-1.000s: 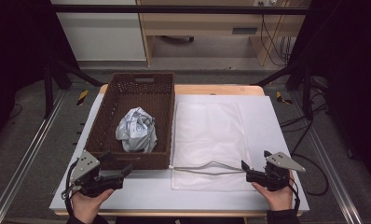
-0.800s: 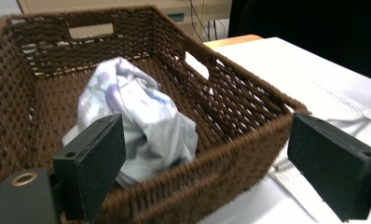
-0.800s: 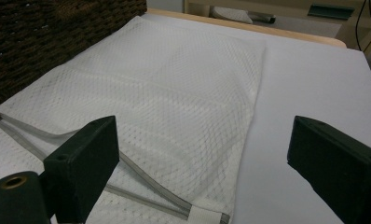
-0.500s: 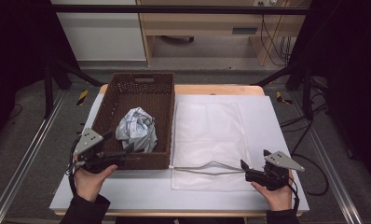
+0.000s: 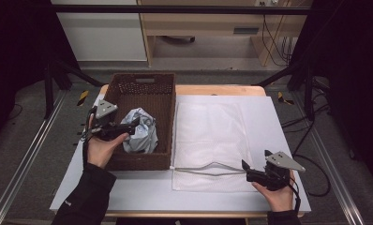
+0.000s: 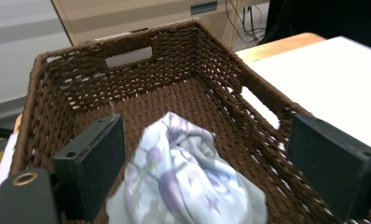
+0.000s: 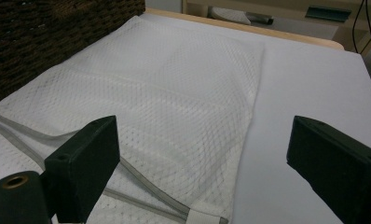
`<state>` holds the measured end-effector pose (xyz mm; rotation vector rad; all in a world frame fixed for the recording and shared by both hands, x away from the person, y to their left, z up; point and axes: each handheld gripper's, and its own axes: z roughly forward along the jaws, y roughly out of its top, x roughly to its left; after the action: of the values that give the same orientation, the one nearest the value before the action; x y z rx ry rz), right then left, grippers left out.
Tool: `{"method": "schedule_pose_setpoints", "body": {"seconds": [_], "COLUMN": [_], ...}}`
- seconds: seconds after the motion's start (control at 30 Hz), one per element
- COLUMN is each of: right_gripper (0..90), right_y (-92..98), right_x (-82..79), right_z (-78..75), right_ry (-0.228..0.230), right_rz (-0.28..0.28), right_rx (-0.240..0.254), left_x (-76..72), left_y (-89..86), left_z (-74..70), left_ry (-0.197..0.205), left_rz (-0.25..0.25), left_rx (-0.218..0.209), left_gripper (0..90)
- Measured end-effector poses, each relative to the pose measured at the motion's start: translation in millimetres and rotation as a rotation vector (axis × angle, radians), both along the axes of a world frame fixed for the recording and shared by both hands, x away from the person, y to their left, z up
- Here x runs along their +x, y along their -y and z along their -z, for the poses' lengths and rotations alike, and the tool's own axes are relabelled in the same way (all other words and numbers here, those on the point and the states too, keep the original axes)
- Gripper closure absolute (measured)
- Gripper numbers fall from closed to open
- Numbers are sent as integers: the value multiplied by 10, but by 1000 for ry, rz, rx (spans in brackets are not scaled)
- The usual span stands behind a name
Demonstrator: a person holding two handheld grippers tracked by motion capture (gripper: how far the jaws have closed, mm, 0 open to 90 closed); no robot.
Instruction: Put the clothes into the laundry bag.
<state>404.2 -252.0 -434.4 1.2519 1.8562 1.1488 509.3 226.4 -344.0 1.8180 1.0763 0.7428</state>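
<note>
Over the wicker basket (image 5: 142, 93) the left gripper (image 6: 207, 154) gapes around the crumpled cloth (image 6: 183, 182), ungrasped, while the right gripper (image 7: 202, 154) waits spread beside the mesh laundry bag (image 7: 141, 88), apparently unfilled.

The basket (image 5: 142, 93) is rough dark-brown wicker; the bundle (image 5: 140, 133) inside is soft printed cloth. The bag (image 5: 212, 136) is fine white mesh on a smooth matt white table (image 5: 278, 122).
</note>
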Motion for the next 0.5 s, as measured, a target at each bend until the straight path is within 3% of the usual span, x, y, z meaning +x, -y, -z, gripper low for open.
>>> {"method": "schedule_pose_setpoints", "body": {"seconds": [0.27,0.37,0.5], "right_gripper": [98,97,96], "right_y": [-1,1,13], "right_x": [6,5,10], "right_z": [11,11,17], "right_ry": [-6,-8,-10], "right_rz": [-2,-3,0], "right_rx": [-2,0,2], "left_x": [323,411,468], "left_y": [82,84,83], "left_z": [113,202,318], "left_ry": [-36,-67,-116], "left_rz": [-10,-35,-42], "left_rx": [42,77,86], "left_gripper": [98,89,83]}}
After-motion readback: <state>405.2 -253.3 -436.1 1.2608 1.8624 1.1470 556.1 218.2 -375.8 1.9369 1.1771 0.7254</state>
